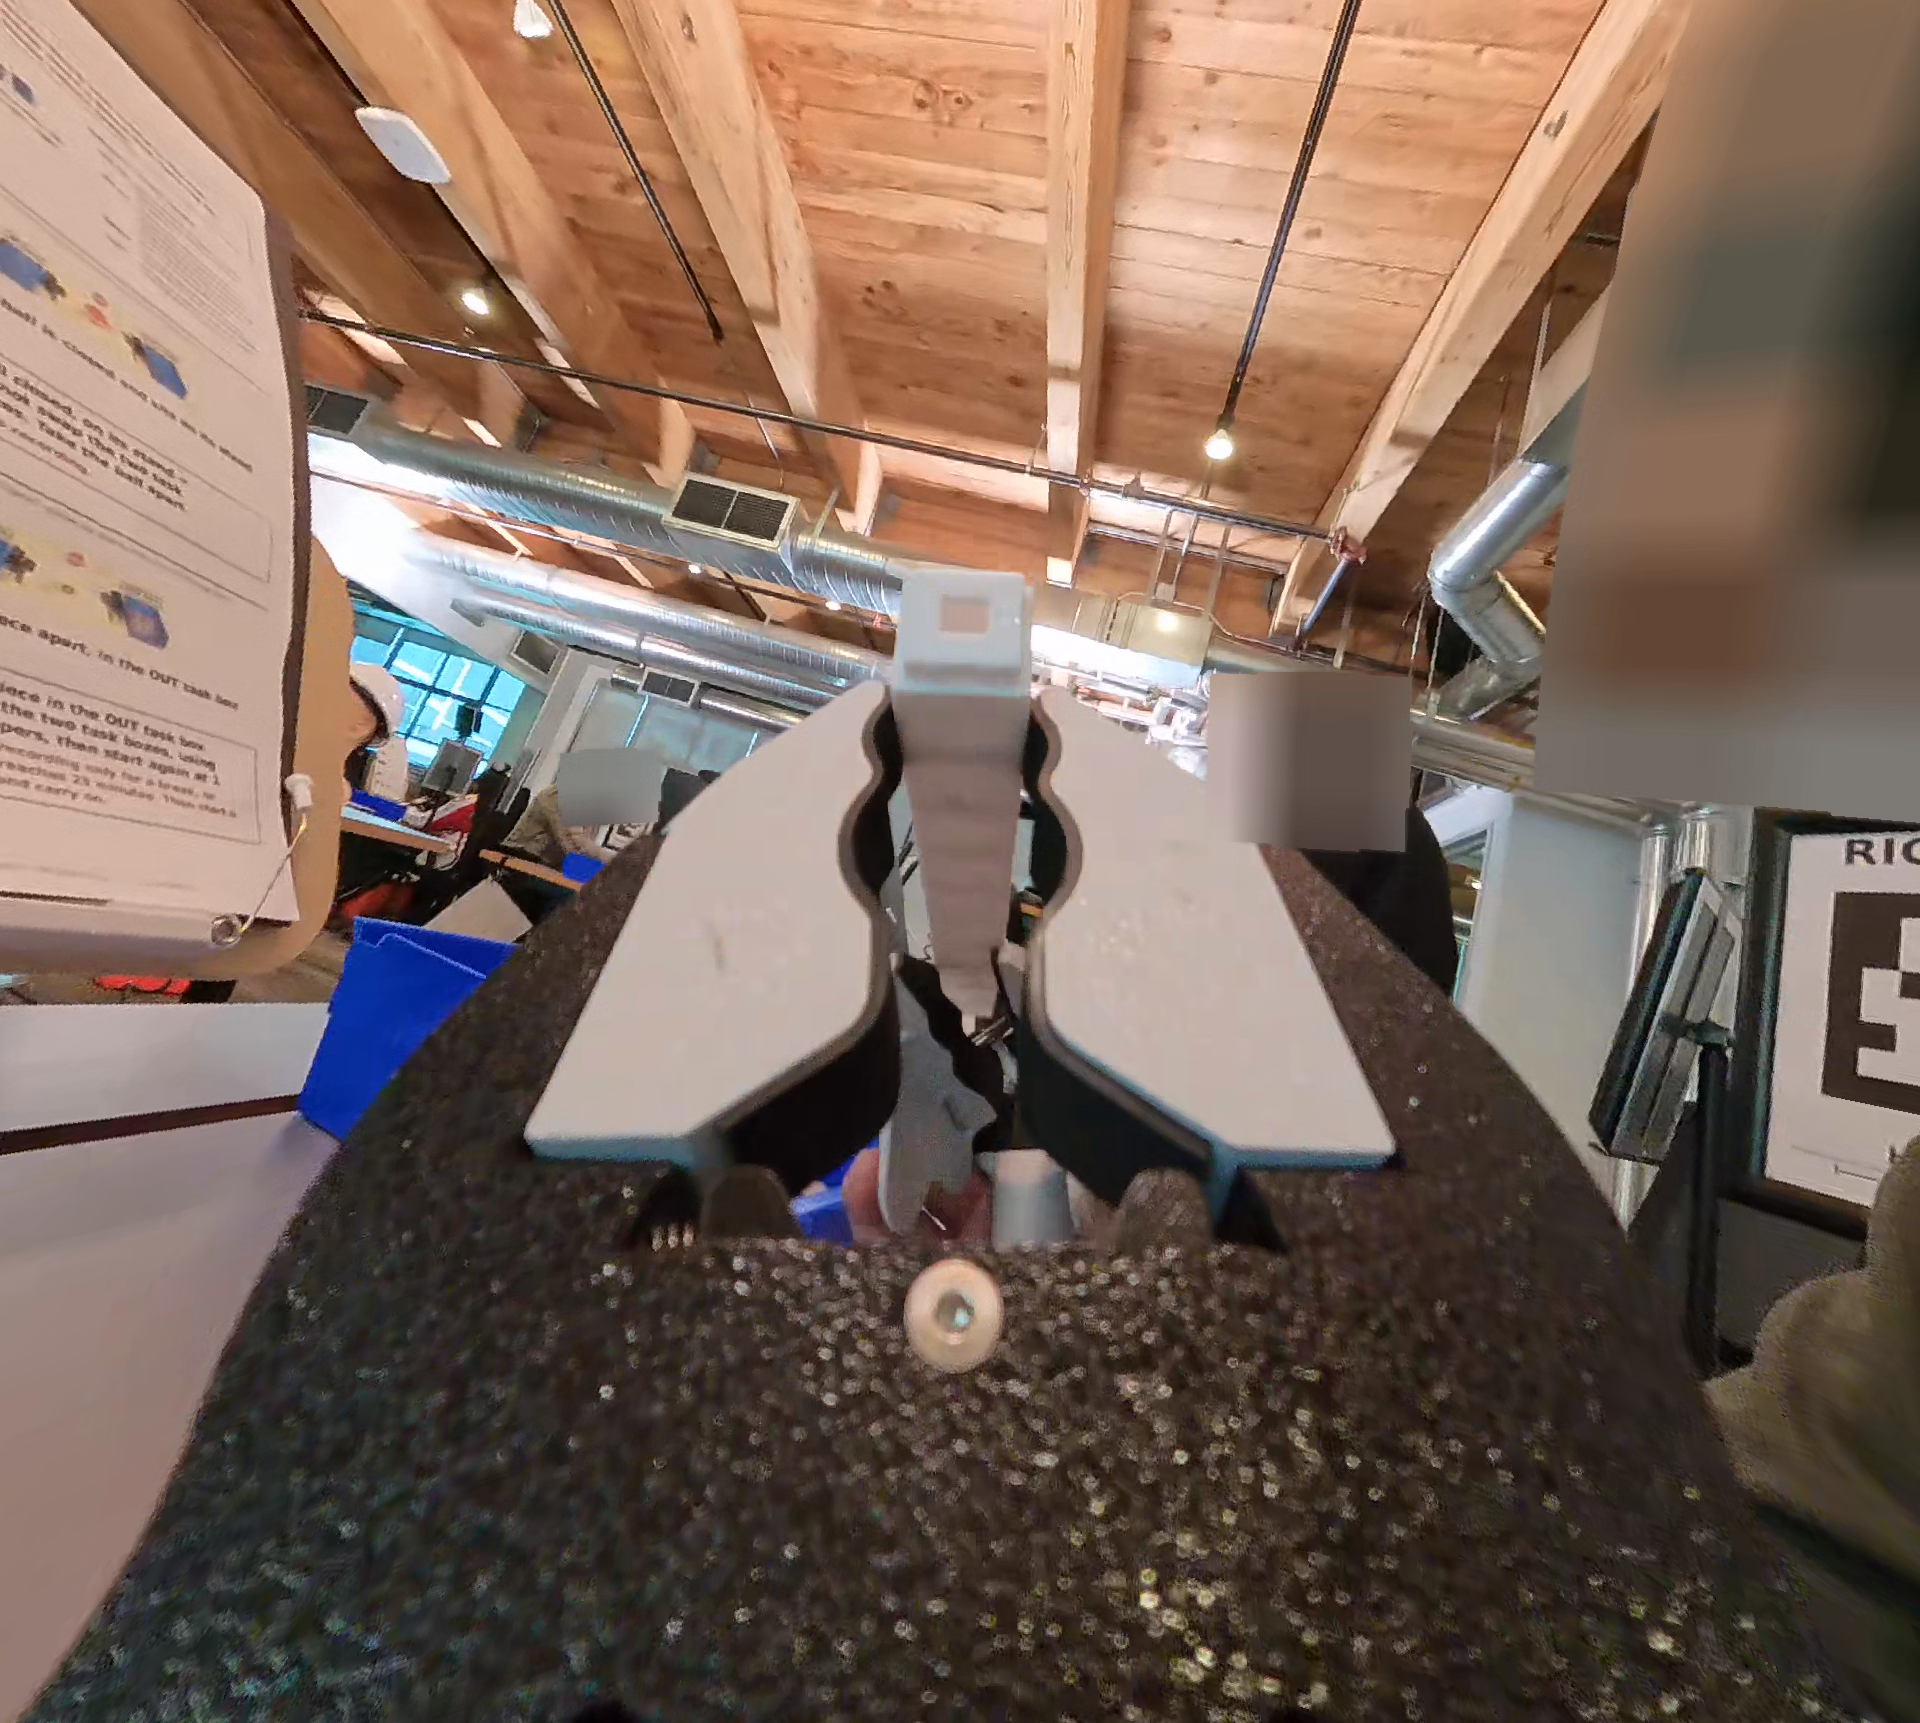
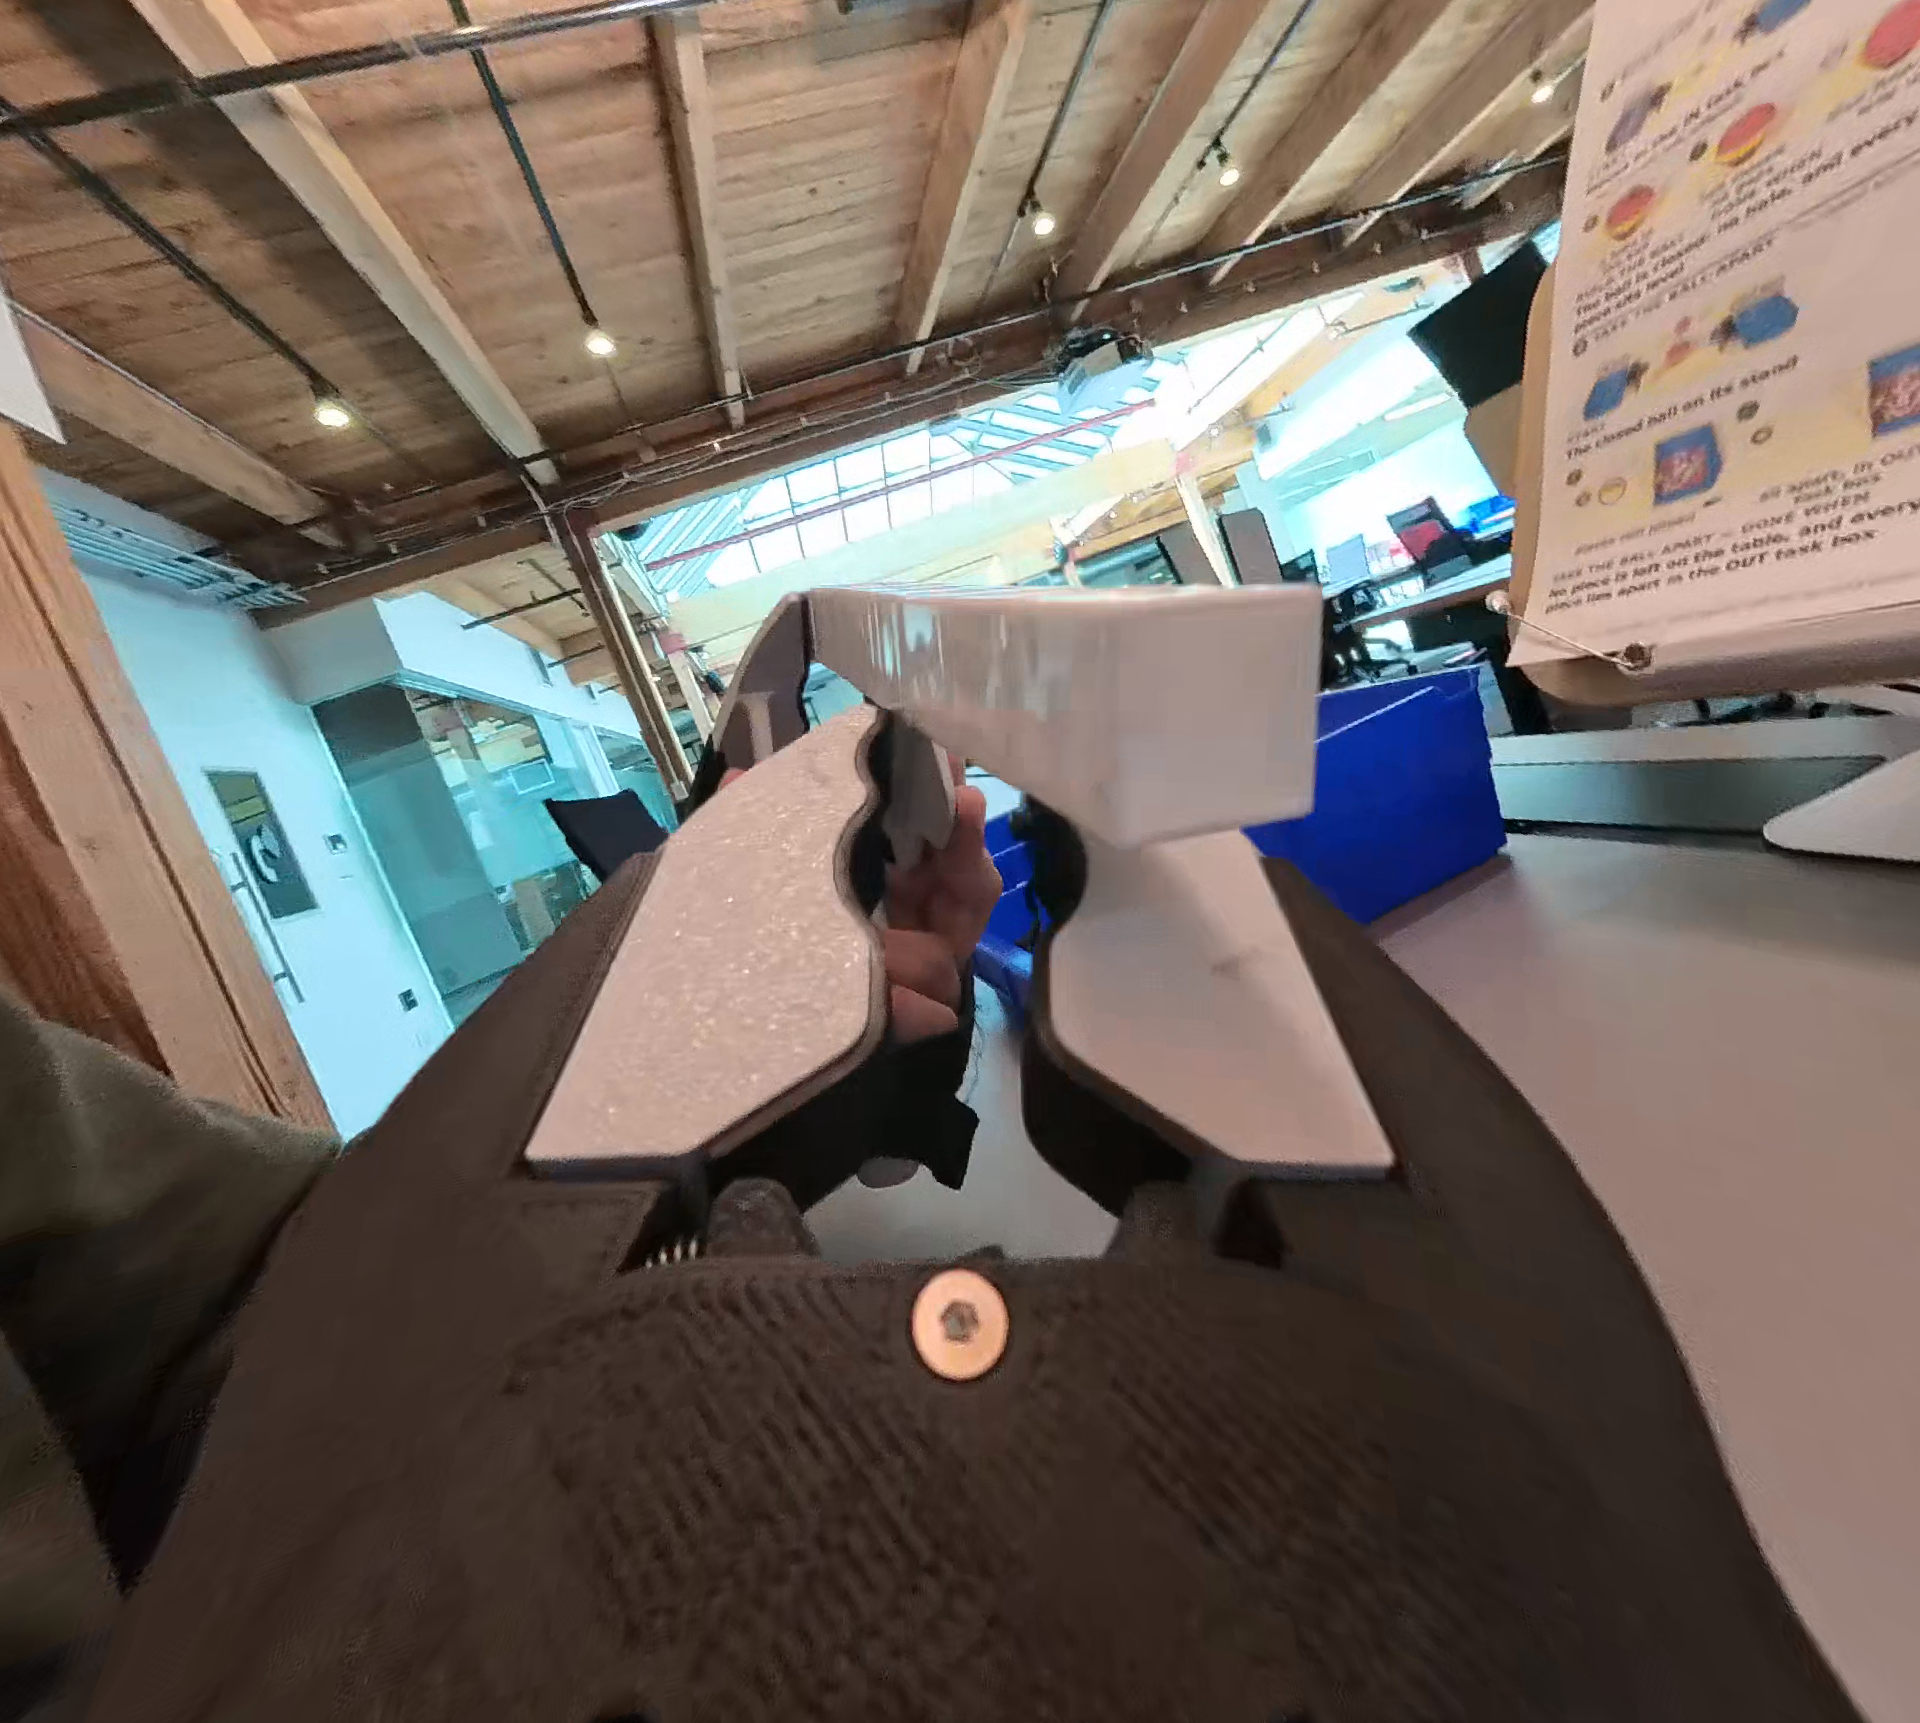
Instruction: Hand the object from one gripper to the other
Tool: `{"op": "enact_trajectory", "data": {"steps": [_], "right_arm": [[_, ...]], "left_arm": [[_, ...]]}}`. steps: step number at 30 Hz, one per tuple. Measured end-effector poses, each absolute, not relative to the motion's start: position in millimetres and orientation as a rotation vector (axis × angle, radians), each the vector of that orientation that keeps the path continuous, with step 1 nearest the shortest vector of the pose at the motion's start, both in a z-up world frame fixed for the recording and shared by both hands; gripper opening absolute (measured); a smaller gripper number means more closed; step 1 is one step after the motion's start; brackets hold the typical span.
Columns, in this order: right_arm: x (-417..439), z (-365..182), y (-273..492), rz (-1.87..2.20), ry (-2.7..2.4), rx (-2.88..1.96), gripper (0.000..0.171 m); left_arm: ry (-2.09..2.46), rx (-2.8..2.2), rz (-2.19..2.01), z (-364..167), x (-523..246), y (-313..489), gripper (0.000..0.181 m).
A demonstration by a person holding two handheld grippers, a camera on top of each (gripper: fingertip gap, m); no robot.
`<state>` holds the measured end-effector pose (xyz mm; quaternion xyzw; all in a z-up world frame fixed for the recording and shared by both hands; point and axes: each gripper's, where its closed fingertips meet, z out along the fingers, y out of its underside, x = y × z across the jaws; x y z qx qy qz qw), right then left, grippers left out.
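Both tongs tilt upward toward a timber-beamed ceiling [image 1: 935, 115] crossed by metal ducts [image 1: 644, 510]. Left tongs [image 1: 961, 717] are clamped on a grey, layer-ribbed square bar [image 1: 961, 738] with a hollow end, held between the scalloped pads. Right tongs [image 2: 977, 780] stand parted; the bar [image 2: 1091, 697] lies across their tips, contact unclear. A blue bin [image 2: 1382, 769] rests on the pale counter [image 2: 1662, 1050].

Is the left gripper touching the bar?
Touching. The left wrist view shows both fingers of the left gripper pressed against the grey bar.
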<state>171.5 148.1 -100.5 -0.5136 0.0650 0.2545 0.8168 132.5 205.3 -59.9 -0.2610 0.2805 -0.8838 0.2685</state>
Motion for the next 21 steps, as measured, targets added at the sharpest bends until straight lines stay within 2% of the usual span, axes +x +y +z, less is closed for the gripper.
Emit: {"op": "enact_trajectory", "data": {"steps": [2,3,5,8,9,11,13,15,17,21], "right_arm": [[171.8,-97.7,144.8,0.533,0.118,-1.083,0.021],[172.1,-96.2,141.8,0.518,0.101,-1.079,0.000],[173.1,-88.2,134.2,0.514,0.080,-1.030,0.000],[170.6,-82.4,132.3,0.535,0.071,-1.005,0.036],[169.8,-81.9,132.7,0.542,0.075,-1.001,0.041],[173.5,-85.6,136.1,0.526,0.108,-1.014,0.035],[185.3,-94.2,142.5,0.511,0.202,-1.046,0.051],[190.9,-97.7,143.1,0.539,0.242,-1.041,0.053],[185.9,-90.5,136.7,0.575,0.187,-0.995,0.037],[181.5,-86.2,133.2,0.507,0.121,-1.008,0.030]], "left_arm": [[0.782,-0.708,-2.404,-61.4,133.4,204.0,0.022],[0.805,-0.726,-2.409,-64.1,135.6,203.5,0.022],[0.863,-0.746,-2.422,-70.1,138.6,200.4,0.022],[0.855,-0.767,-2.384,-74.4,141.3,202.3,0.022],[0.861,-0.769,-2.383,-75.4,141.6,202.2,0.022],[0.848,-0.762,-2.430,-74.0,139.6,202.2,0.022],[0.882,-0.747,-2.453,-74.2,138.7,196.6,0.022],[0.914,-0.733,-2.430,-74.8,138.7,190.4,0.022],[0.952,-0.731,-2.418,-76.2,139.5,185.7,0.022],[0.978,-0.761,-2.446,-80.0,141.3,185.9,0.022]]}}
